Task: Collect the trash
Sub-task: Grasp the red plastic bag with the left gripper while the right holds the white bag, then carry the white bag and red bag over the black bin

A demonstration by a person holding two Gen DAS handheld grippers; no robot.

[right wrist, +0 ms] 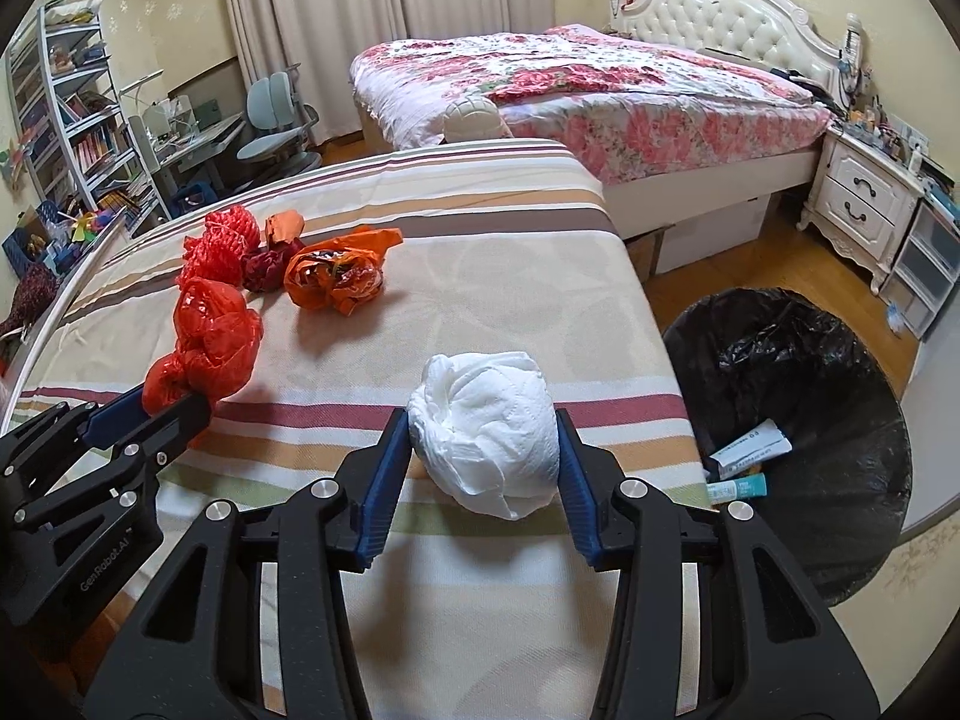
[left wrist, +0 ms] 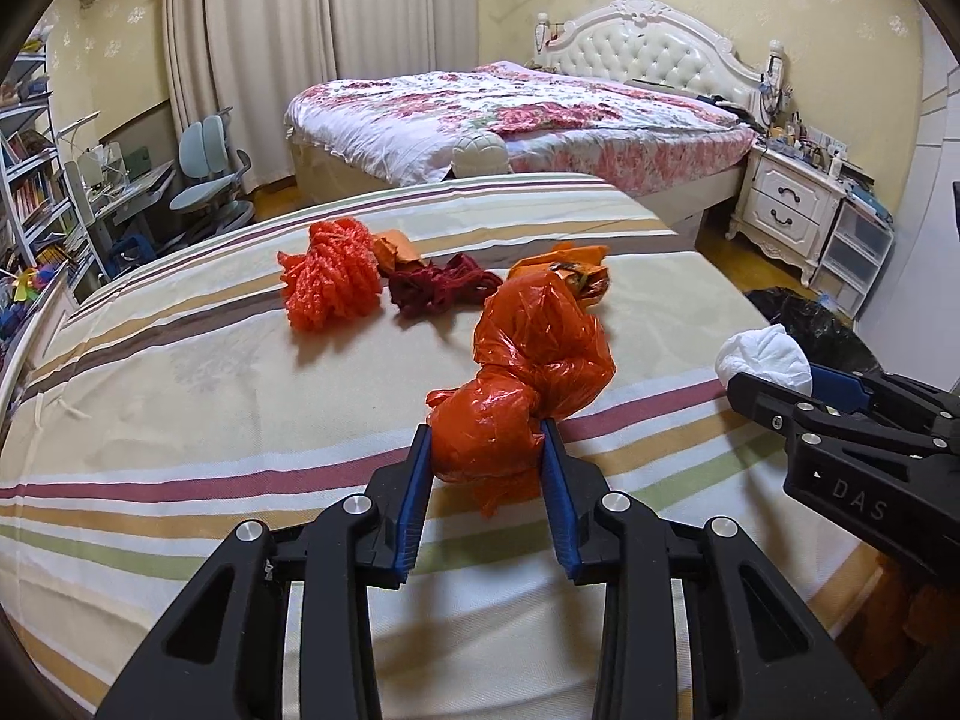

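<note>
Two black grippers with blue pads work over a bed covered in a striped cream sheet [right wrist: 480,312]. The left gripper [left wrist: 487,438] has its jaws drawn in partway and clamped on the lower knot of a crumpled red-orange plastic bag [left wrist: 528,372], whose upper bulk rises just beyond the fingertips, above the sheet. The right gripper [right wrist: 483,426] is likewise partly closed, its pads pressing both sides of a crumpled white paper towel wad [right wrist: 486,432]; in the left wrist view this gripper [left wrist: 774,384] sits well to the right of the left one. Beyond the left gripper, farther up the sheet, lie a bright orange mesh bundle [left wrist: 330,282], a dark red tangle of netting [left wrist: 438,288] touching it, and a crumpled orange wrapper bag [right wrist: 336,276] just behind the held bag. To the right of the right gripper, beside the bed's edge on the floor, stands a round bin lined with a black plastic bag [right wrist: 798,372], holding a few small tubes and wrappers [right wrist: 744,462].
</note>
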